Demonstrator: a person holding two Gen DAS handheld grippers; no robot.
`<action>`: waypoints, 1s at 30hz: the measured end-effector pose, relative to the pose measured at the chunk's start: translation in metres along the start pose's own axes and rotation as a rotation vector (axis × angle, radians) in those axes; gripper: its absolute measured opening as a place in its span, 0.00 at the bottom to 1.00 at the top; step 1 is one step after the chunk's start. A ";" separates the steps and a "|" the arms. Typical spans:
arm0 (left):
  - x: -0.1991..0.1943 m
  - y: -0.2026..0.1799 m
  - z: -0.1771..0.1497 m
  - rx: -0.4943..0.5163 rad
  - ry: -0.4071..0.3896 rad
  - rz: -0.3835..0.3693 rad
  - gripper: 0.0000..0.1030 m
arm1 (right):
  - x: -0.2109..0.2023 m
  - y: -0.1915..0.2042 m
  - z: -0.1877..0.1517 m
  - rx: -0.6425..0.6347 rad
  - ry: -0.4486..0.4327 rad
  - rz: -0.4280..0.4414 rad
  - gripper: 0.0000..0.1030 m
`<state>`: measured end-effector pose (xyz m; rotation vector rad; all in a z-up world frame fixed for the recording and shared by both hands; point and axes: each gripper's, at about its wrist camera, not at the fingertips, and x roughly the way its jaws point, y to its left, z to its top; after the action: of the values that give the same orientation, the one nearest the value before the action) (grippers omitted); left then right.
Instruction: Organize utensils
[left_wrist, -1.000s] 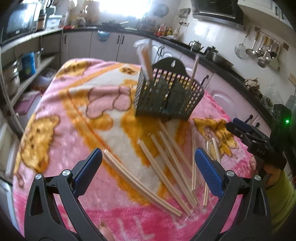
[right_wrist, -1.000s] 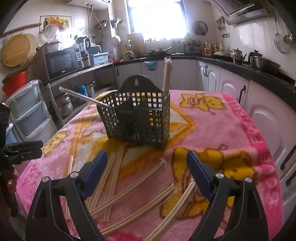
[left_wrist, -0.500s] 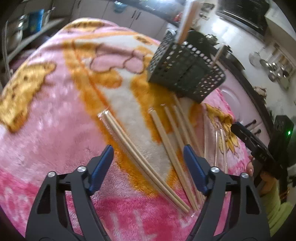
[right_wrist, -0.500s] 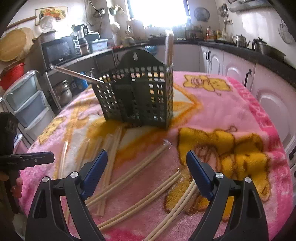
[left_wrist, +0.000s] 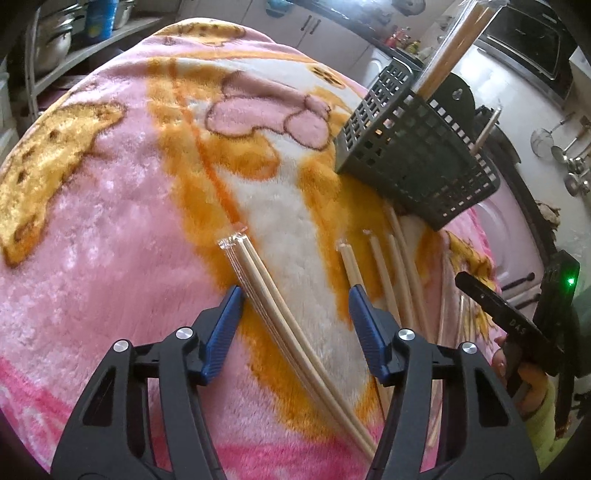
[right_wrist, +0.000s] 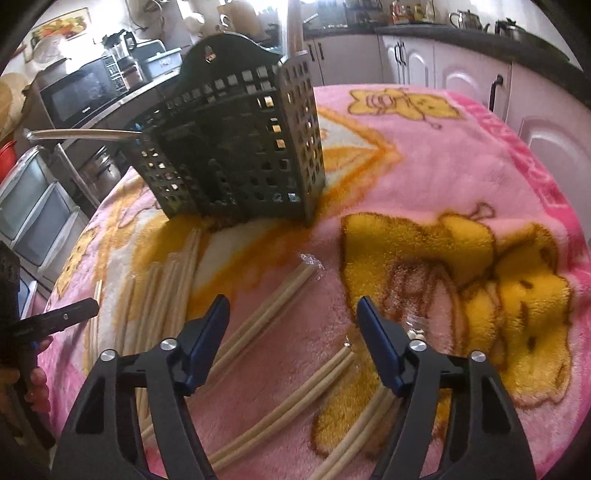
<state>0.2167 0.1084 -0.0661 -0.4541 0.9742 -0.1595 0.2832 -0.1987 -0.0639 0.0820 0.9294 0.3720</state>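
Item one: wrapped pair of pale wooden chopsticks in a clear plastic sleeve (left_wrist: 258, 291), lying flat on the fluffy pink and orange cartoon blanket (left_wrist: 110, 221) covering the worktop. I am lowering my left gripper (left_wrist: 295, 314) over it; the pair is running between my jaws, close against the left blue pad (left_wrist: 221, 332) and apart from the right one. The jaws are closing but not yet pressing on anything.

Item two: second sleeved pair of pale chopsticks (right_wrist: 266, 310), lying slantwise between the jaws of my right gripper (right_wrist: 291, 332), nearer the left pad. These jaws are also closing, with nothing gripped so far. Further pairs are lying just below and to the left of them.

Item three: dark grey perforated plastic utensil basket (right_wrist: 236, 147), standing beyond both sets of jaws, already holding a few sticks upright.

Handling, as I am judging it: light, stiff, thin sticks; the sleeve is probably slippery and the soft pile is giving way underneath. I am favouring a hold near mid-length, across both sticks, so neither end droops.
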 end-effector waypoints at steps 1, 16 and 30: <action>0.002 -0.002 0.001 0.003 -0.004 0.011 0.49 | 0.003 -0.001 0.001 0.005 0.008 0.000 0.63; 0.015 -0.009 0.015 0.051 -0.062 0.158 0.20 | 0.026 0.001 0.018 -0.019 0.013 -0.054 0.22; 0.017 -0.011 0.021 0.084 -0.076 0.168 0.03 | 0.017 0.007 0.020 -0.050 -0.027 0.000 0.08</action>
<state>0.2444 0.0994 -0.0640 -0.2975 0.9230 -0.0315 0.3061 -0.1840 -0.0635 0.0413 0.8927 0.3924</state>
